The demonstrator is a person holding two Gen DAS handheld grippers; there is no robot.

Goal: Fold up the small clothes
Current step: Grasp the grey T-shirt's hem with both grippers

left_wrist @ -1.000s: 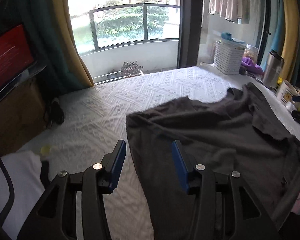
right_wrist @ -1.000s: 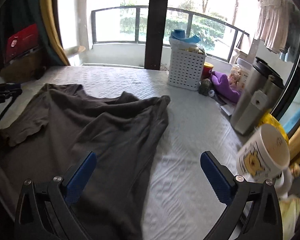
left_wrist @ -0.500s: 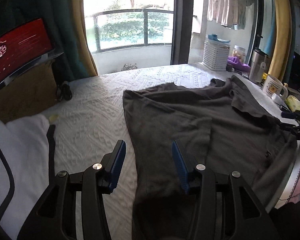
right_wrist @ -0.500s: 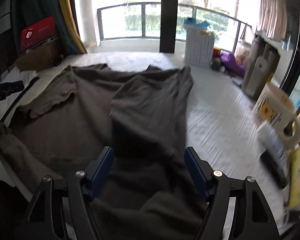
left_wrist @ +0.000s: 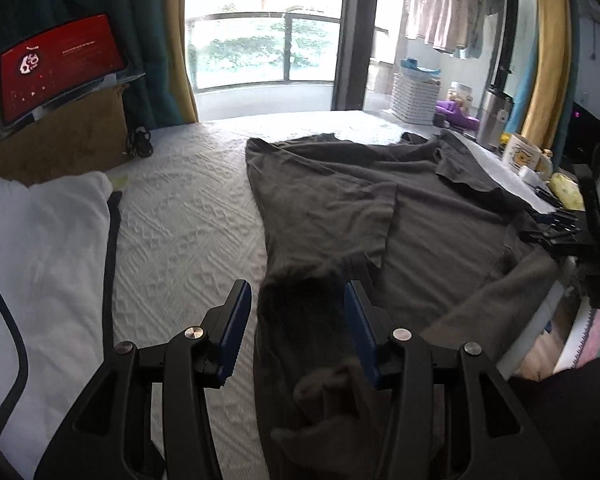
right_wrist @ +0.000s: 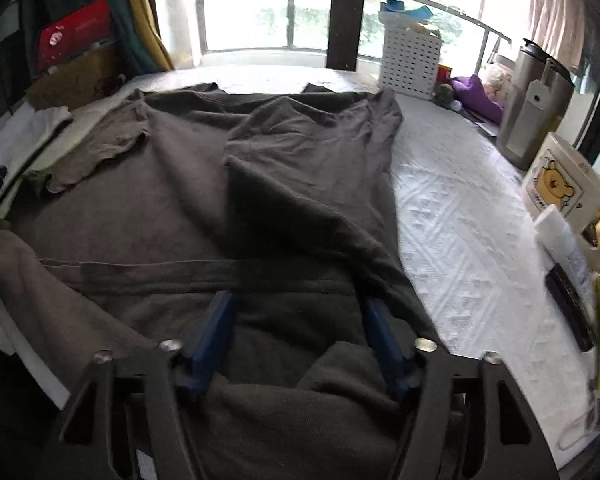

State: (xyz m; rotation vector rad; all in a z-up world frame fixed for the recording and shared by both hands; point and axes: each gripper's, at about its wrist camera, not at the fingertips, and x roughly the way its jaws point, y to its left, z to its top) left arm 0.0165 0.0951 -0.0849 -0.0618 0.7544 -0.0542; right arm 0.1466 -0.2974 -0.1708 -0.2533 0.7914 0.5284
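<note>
Shirt: your dark grey T-shirt [right_wrist: 188,200] lies spread over the white quilted bedspread [right_wrist: 460,232], filling the centre and left of the right wrist view, with one side folded in over the middle.
Left gripper: your left gripper [left_wrist: 296,320] sits at the lower centre of its view, blue pads parted, the shirt's near edge lying between them untouched.
Right gripper: your right gripper [right_wrist: 298,322] is at the bottom centre of its view, jaws closing around bunched hem cloth; pads not yet pressing it.
Right edge: a cartoon mug [right_wrist: 560,184] stands beside a steel flask [right_wrist: 536,108].
</note>
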